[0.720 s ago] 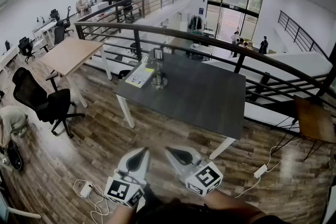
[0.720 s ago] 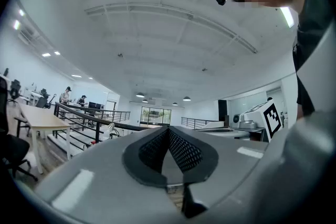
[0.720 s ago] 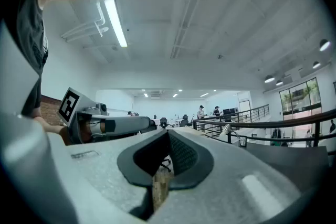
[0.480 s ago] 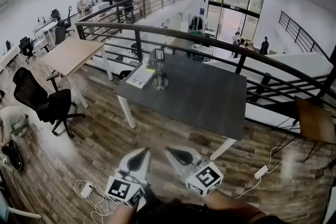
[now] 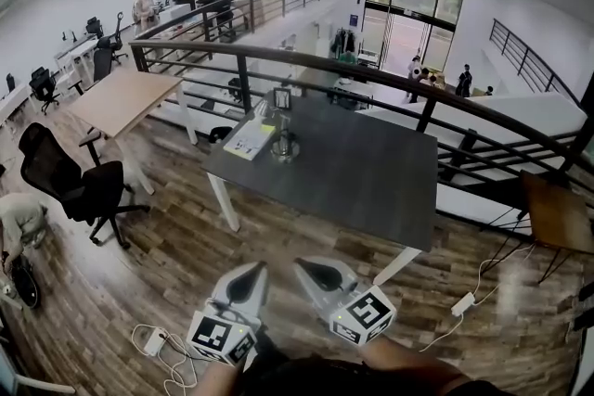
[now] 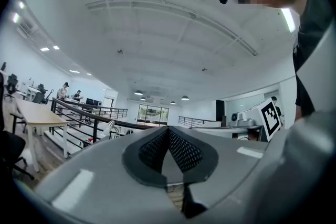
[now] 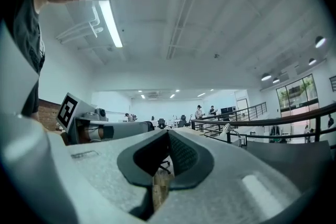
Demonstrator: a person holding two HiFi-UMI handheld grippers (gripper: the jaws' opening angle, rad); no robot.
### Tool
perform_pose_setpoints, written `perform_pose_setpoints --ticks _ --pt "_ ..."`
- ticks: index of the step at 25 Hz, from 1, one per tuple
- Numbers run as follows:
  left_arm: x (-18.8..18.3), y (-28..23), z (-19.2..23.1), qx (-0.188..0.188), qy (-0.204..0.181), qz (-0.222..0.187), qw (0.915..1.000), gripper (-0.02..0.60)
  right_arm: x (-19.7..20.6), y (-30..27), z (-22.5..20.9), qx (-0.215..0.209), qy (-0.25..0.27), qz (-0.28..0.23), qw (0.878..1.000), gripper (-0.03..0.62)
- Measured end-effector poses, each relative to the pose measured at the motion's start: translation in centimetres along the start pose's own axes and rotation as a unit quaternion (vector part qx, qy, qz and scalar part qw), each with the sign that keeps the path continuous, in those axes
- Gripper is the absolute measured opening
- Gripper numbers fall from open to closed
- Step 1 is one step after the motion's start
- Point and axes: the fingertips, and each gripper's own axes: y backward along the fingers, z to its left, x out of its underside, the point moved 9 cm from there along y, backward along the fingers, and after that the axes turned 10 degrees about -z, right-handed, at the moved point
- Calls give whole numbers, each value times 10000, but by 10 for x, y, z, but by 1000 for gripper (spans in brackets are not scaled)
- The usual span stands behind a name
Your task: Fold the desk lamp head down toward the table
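The desk lamp stands upright at the far left part of the dark grey table, its head raised above its round base. It also shows small and far off in the left gripper view, lamp, and in the right gripper view, lamp. My left gripper and right gripper are side by side at the bottom of the head view, over the wooden floor and well short of the table. Both are shut with nothing between the pads, as the left gripper and right gripper show.
A white booklet lies beside the lamp. A black office chair and a wooden table stand to the left. A dark railing runs behind the grey table. Cables with a power strip lie on the floor.
The head view has drifted very slightly. Both grippers keep their places and stay shut, and the lamp has not moved.
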Motion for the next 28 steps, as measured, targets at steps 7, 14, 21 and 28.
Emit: perform_pose_setpoints --ticks 7,14,21,28 --pt "5 -7 49 285 54 -25 9996 2 14 -46 -2 131 -61 51 9999 3" --pt "-16 -14 110 469 200 21 9987 2 22 -108 2 317 0 124 9994 2" --pt "-19 -12 156 714 282 48 9970 2 30 -148 8 521 80 89 9986 3" --pt "-18 -8 183 770 391 83 9962 2 41 -174 12 588 71 171 9981 3"
